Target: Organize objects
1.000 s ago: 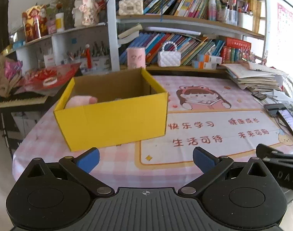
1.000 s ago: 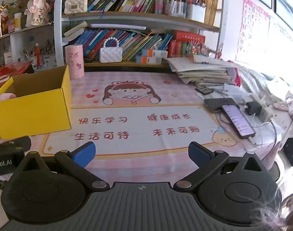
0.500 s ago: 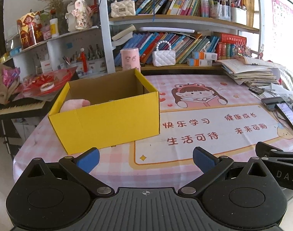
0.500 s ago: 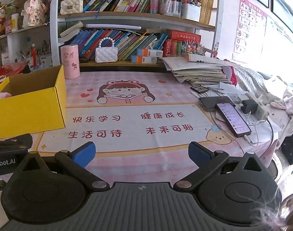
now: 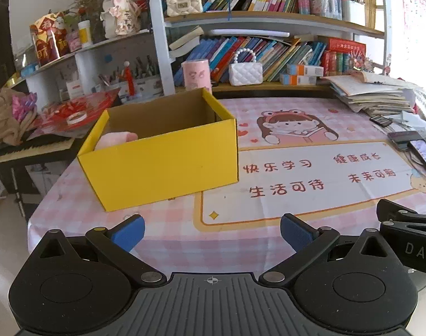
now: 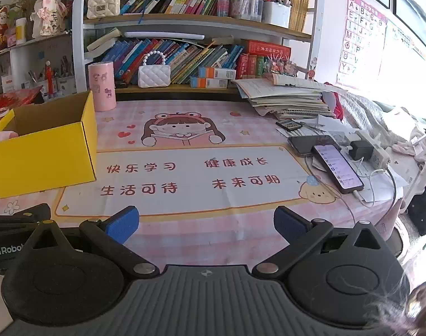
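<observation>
An open yellow cardboard box (image 5: 162,165) (image 6: 44,159) stands on the left part of the pink checked table. A pink soft object (image 5: 113,139) (image 6: 2,135) pokes above its near wall at the left end; the rest of the inside is hidden. My left gripper (image 5: 211,232) hovers open at the table's near edge, just in front of the box, with nothing between its blue pads. My right gripper (image 6: 205,224) is open too, empty, near the front edge by the printed mat (image 6: 184,179). A pink cylinder (image 6: 101,86) stands behind the box.
Two phones (image 6: 337,168), a charger and cables lie at the table's right side, with a stack of papers (image 6: 288,98) behind them. A bookshelf with a white quilted handbag (image 6: 154,75) lines the back. Cluttered side shelves stand left of the table.
Both grippers have drawn back and risen slightly from the table, so the box and mat look smaller and farther. Jaws stayed open. Nothing on the table moved.
</observation>
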Demonstrator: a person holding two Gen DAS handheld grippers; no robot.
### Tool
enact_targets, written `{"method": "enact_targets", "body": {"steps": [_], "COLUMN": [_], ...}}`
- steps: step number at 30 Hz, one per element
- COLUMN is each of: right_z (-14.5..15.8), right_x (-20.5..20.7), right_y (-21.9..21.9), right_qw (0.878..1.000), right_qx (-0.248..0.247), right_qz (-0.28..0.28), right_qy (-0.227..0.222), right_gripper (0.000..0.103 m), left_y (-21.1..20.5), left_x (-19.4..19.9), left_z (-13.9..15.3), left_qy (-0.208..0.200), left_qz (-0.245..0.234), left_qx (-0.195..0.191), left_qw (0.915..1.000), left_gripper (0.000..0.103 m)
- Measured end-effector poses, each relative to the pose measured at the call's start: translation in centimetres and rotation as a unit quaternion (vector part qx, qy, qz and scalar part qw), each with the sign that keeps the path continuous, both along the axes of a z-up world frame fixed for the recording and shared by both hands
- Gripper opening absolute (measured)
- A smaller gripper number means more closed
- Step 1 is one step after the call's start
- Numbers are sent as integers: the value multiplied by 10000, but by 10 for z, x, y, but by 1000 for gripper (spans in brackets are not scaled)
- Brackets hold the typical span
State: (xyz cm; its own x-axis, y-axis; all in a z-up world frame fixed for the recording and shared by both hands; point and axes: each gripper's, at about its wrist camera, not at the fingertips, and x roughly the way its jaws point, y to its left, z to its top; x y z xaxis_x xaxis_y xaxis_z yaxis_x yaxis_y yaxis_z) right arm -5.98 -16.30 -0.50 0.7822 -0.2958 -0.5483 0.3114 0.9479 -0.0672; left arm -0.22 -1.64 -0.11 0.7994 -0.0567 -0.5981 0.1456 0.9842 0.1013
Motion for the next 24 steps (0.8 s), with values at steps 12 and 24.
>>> {"method": "enact_targets", "body": {"steps": [12, 24], "right_z": [1, 0], "right_x": [-3, -3], "right_y": [1, 2], "right_qw": [10000, 9999], "right_qx": [-62, -110], "right_qz": [-72, -64], "right_qy": [6, 38], "right_gripper": [103, 103], "left_y": [-5, -4], "left_x": [-3, -3], "left_z": [0, -1], "left_qy": [8, 74], "left_qz": [243, 271], "left_qx": [118, 117], "left_qw": [9996, 9995], "left_gripper": [103, 103]}}
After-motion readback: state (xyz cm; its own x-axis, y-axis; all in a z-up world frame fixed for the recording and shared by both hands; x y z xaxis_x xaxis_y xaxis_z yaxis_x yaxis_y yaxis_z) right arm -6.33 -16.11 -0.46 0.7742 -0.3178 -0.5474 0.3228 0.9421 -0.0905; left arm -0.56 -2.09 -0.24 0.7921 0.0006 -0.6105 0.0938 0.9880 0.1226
